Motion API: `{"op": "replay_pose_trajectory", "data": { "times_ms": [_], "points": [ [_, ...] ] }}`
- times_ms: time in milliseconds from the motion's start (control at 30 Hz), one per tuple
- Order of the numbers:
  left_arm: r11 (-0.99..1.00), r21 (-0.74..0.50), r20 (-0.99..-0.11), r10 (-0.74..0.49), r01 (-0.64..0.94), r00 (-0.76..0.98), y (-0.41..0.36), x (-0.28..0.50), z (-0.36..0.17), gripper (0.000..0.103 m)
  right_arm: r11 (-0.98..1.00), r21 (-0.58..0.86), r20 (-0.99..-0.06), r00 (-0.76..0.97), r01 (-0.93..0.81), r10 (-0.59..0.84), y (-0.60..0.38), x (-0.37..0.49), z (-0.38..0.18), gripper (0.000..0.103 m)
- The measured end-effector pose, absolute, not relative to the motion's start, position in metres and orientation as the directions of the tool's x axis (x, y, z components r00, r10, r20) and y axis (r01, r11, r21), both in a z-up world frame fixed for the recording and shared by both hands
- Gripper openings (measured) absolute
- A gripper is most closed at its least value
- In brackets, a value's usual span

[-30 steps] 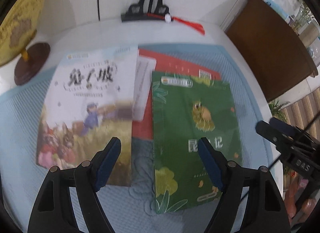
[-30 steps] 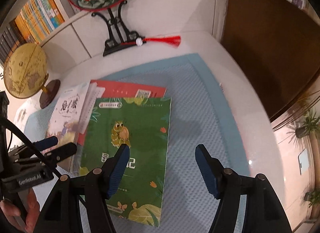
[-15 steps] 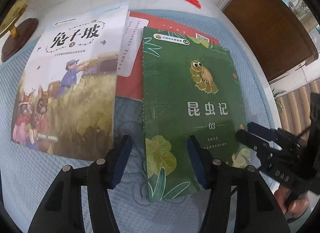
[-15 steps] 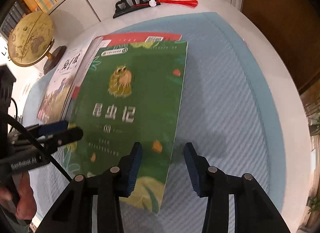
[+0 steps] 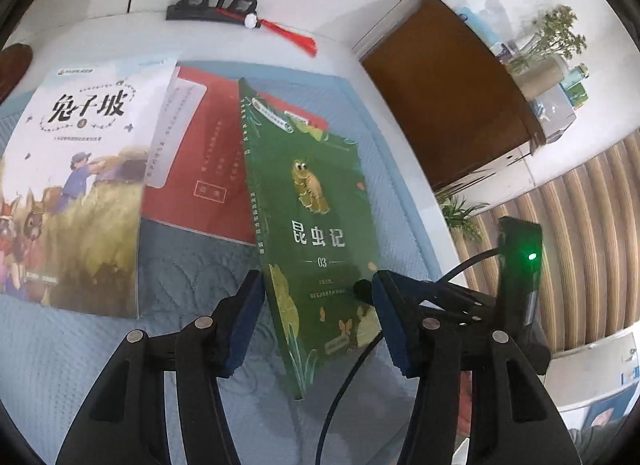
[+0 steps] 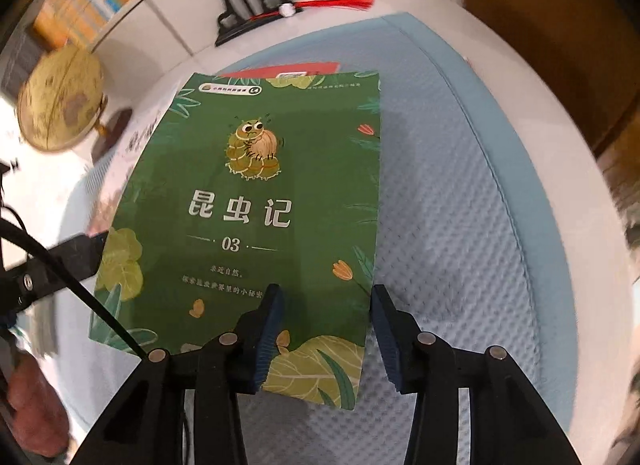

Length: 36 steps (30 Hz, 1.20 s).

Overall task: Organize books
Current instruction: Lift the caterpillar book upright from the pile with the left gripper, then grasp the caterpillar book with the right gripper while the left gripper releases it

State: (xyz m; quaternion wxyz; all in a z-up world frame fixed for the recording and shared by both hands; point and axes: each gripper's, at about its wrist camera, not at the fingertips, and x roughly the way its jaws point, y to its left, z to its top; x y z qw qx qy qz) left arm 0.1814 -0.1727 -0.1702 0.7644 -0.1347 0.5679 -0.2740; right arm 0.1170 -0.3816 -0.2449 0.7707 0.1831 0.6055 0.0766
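Note:
The green book is tilted, its spine edge raised off the blue mat and its cover facing the right wrist view. My left gripper straddles its lower spine corner, one pad beside the spine and the other against the cover. It also shows as a dark bar at the book's left edge. My right gripper straddles the fore-edge low down, its left pad on the cover and its right pad just outside the edge. The book fills both gaps. A white rabbit book and a red book lie flat to its left.
A black fan stand with a red tassel stands at the back of the white table. A globe is at the back left. A brown cabinet flanks the right side. Shelved books line the wall. A hand shows at lower left.
Both pairs of jaws narrowed around the green book. The book lay flat half a second ago and now stands tilted with its spine side up. The right gripper came lower and closer.

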Motion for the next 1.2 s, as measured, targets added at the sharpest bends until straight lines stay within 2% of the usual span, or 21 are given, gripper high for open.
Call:
{"op": "replay_pose_trajectory", "data": {
  "times_ms": [67, 200, 300, 367, 500, 700, 1067, 1200],
  "points": [
    [0.815, -0.536, -0.797, -0.574, 0.219, 0.187, -0.169, 0.184, -0.182, 0.051, 0.904, 0.407, -0.893, 0.263, 0.13, 0.364, -0.387, 0.116, -0.247, 0.047],
    [0.775, -0.612, -0.751, -0.632, 0.157, 0.19, -0.156, 0.181, -0.183, 0.039, 0.907, 0.401, -0.894, 0.27, 0.124, 0.359, -0.386, 0.114, -0.246, 0.049],
    [0.79, -0.593, -0.768, -0.613, 0.155, 0.184, -0.148, 0.184, -0.187, 0.036, 0.912, 0.395, -0.894, 0.272, 0.109, 0.355, -0.379, 0.119, -0.246, 0.057],
    [0.792, -0.594, -0.77, -0.61, 0.14, 0.186, -0.147, 0.185, -0.19, 0.036, 0.922, 0.376, -0.901, 0.27, 0.096, 0.339, -0.374, 0.12, -0.246, 0.06],
    [0.745, -0.657, -0.72, -0.665, 0.114, 0.197, -0.149, 0.186, -0.185, 0.036, 0.929, 0.357, -0.907, 0.27, 0.092, 0.322, -0.372, 0.124, -0.246, 0.061],
    [0.74, -0.649, -0.711, -0.672, 0.173, 0.207, -0.168, 0.19, -0.169, 0.036, 0.865, 0.47, -0.868, 0.274, 0.177, 0.415, -0.395, 0.132, -0.247, 0.06],
    [0.78, -0.614, -0.753, -0.625, 0.122, 0.204, -0.182, 0.219, -0.19, 0.036, 0.793, 0.555, -0.82, 0.327, 0.252, 0.47, -0.429, 0.137, -0.239, 0.06],
    [0.841, -0.516, -0.818, -0.54, 0.164, 0.197, -0.194, 0.222, -0.196, 0.036, 0.802, 0.54, -0.828, 0.333, 0.254, 0.452, -0.432, 0.141, -0.237, 0.06]
  ]
}}
